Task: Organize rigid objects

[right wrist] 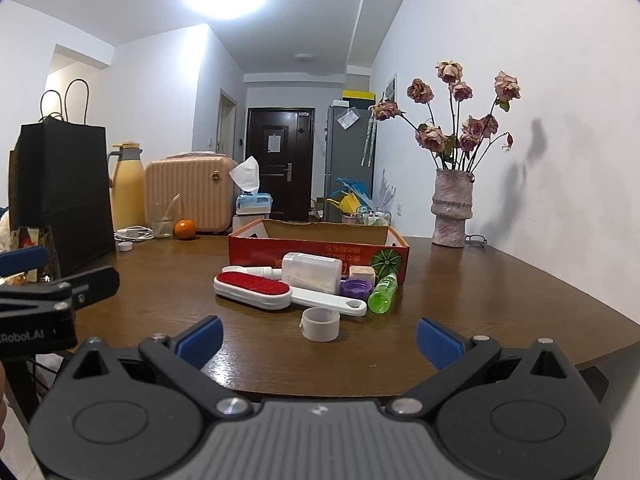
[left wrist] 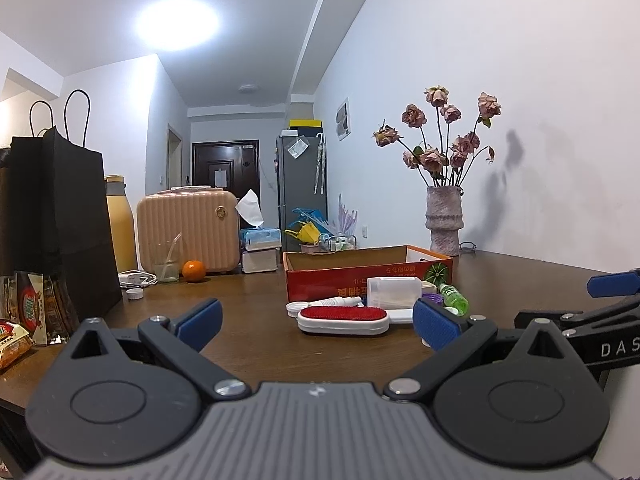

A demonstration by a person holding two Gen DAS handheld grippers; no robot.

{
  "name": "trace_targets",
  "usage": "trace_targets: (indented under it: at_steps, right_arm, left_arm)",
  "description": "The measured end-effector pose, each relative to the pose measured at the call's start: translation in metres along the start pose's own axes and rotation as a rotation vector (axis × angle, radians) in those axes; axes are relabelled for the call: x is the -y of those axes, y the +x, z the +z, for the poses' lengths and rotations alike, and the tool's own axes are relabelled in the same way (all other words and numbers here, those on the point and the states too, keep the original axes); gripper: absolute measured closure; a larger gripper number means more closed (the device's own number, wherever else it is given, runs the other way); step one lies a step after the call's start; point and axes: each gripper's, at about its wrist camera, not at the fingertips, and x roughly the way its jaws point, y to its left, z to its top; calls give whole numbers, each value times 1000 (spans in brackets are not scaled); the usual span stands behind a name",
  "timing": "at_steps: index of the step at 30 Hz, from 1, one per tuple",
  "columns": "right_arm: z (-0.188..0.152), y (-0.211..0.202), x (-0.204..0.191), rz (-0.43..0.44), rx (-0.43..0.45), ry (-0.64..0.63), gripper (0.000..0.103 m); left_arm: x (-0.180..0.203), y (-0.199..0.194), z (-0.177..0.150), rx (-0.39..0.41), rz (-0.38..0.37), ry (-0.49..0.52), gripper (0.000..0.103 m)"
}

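Note:
A red cardboard box (right wrist: 320, 250) stands open on the brown table (right wrist: 500, 292); it also shows in the left wrist view (left wrist: 332, 276). In front of it lie a red-and-white lint brush (right wrist: 252, 288) (left wrist: 342, 318), a white tube (right wrist: 250, 271), a translucent white case (right wrist: 312, 272) (left wrist: 394, 290), a purple cap (right wrist: 354, 289), a green bottle (right wrist: 383, 294) (left wrist: 454, 294) and a tape roll (right wrist: 320, 323). My left gripper (left wrist: 318, 322) is open and empty just short of the brush. My right gripper (right wrist: 319, 338) is open and empty just short of the tape roll.
A black paper bag (right wrist: 64, 184), yellow jug (right wrist: 127, 188), pink case (right wrist: 190, 192), glass (right wrist: 162, 220), orange (right wrist: 185, 229) and white cap (right wrist: 125, 246) stand at the back left. A vase of dried roses (right wrist: 452, 208) and glasses (right wrist: 476, 240) are at the back right. Snack packets (left wrist: 24, 320) lie left.

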Motion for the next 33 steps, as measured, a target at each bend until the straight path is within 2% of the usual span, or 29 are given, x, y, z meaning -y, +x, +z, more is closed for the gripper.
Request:
trace_targets:
  at_steps: [33]
  right_arm:
    - [-4,5,-4,5,-16,7,0]
  left_arm:
    - [3,4,0,-17,1,1,0]
